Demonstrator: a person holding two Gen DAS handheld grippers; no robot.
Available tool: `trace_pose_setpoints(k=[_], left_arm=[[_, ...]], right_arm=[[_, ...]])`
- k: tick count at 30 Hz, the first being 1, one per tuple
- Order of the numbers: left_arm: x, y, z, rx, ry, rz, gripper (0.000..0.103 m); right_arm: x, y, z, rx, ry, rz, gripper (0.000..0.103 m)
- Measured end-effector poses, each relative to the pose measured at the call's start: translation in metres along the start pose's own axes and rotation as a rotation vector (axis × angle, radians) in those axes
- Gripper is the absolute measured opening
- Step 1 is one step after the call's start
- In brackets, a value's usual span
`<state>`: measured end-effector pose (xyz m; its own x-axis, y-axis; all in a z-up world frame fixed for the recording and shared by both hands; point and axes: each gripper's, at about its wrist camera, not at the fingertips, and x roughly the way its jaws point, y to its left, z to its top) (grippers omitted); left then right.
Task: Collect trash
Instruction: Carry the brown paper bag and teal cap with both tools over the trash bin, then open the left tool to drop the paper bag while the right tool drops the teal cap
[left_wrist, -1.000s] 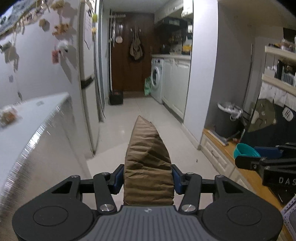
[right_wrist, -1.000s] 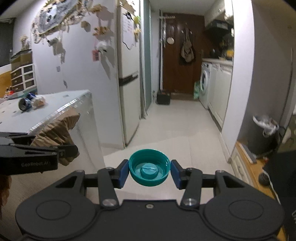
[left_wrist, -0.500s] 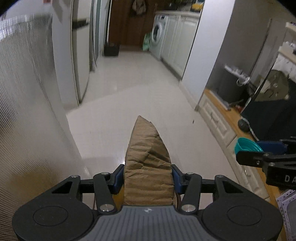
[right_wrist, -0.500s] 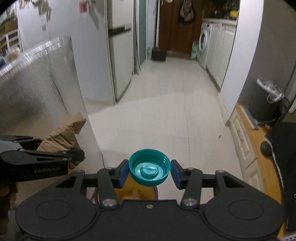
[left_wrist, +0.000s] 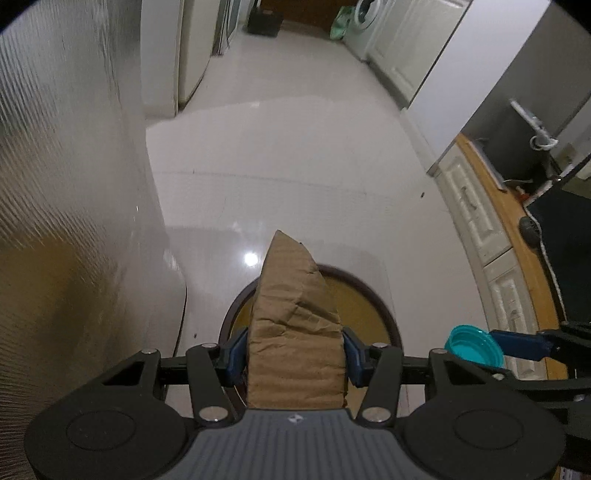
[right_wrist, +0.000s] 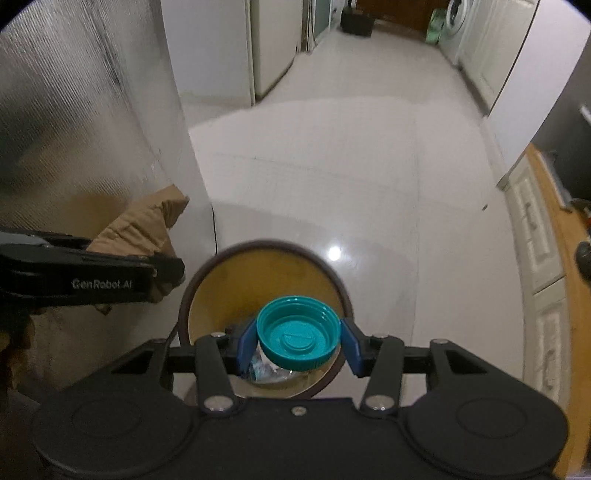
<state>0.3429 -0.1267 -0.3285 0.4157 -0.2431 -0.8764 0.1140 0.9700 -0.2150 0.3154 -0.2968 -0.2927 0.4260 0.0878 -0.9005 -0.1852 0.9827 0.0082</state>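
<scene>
The left gripper (left_wrist: 295, 356) is clamping a creased, pointed brown paper wad (left_wrist: 295, 332), while the right gripper (right_wrist: 297, 341) is pinching a round, ridged teal cap (right_wrist: 298, 338). Both are hovering over a round dark-rimmed bin (right_wrist: 207, 273) with a yellow interior, its crinkly contents mostly hidden behind the cap.

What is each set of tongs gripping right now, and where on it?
Left tongs: crumpled brown paper, pinched across its lower sides. Right tongs: teal cap, clamped on opposite rim edges, open side up.
</scene>
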Motion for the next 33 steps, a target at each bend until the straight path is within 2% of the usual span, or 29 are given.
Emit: trace_pose_setpoints(k=[7, 14, 17, 25, 33], left_arm=[[0.038, 0.004, 0.001, 0.027, 0.057, 0.003, 0.053], [0.065, 0.005, -0.003, 0.036, 0.124, 0.012, 0.053], [0.071, -0.002, 0.001, 0.028, 0.112, 0.004, 0.053], [0.101, -0.018, 0.017, -0.001, 0.062, -0.050, 0.053], [0.149, -0.024, 0.004, 0.114, 0.166, -0.085, 0.055]], right_arm=[[0.068, 0.005, 0.005, -0.062, 0.061, -0.009, 0.050], [0.131, 0.004, -0.015, 0.028, 0.156, 0.003, 0.050], [0.150, 0.004, -0.026, 0.049, 0.186, 0.004, 0.050], [0.154, -0.003, -0.035, 0.061, 0.152, 0.038, 0.050], [0.157, -0.015, -0.046, 0.082, 0.134, 0.093, 0.050]])
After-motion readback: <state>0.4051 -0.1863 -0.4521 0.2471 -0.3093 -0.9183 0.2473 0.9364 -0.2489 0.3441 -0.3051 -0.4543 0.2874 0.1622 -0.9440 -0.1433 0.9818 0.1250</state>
